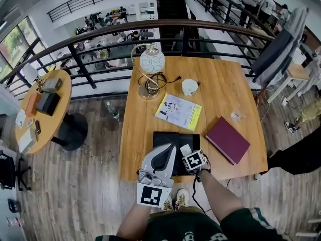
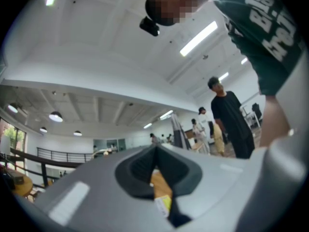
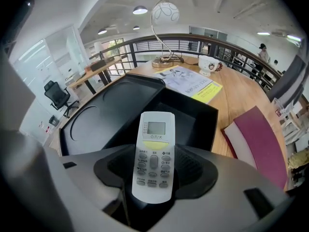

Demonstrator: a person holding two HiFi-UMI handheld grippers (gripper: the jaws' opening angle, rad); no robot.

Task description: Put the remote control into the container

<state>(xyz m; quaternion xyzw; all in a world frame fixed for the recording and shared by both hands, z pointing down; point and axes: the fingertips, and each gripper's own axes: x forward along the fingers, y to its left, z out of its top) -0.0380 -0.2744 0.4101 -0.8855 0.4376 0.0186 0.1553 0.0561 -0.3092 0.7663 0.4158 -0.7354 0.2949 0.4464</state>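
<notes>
My right gripper [image 3: 153, 172] is shut on a white remote control [image 3: 153, 153] that has a small screen and a yellow strip. The remote points forward over an open black container [image 3: 193, 122]. The container's black lid [image 3: 108, 108] lies folded out to its left. In the head view the remote [image 1: 185, 149] and the right gripper [image 1: 186, 153] hang over the container [image 1: 168, 137] at the table's near edge. My left gripper [image 1: 161, 157] covers the container's left part. It points up at the ceiling, and its jaws [image 2: 155, 153] meet at the tips with nothing between them.
Behind the container on the wooden table [image 1: 230, 92] are a maroon book [image 1: 227, 139], a yellow-edged leaflet [image 1: 178, 111], a white cup [image 1: 189, 87], a globe lamp [image 1: 151, 63] and a small glass [image 1: 235, 116]. A round side table [image 1: 42, 109] stands left. A railing [image 1: 100, 34] runs behind.
</notes>
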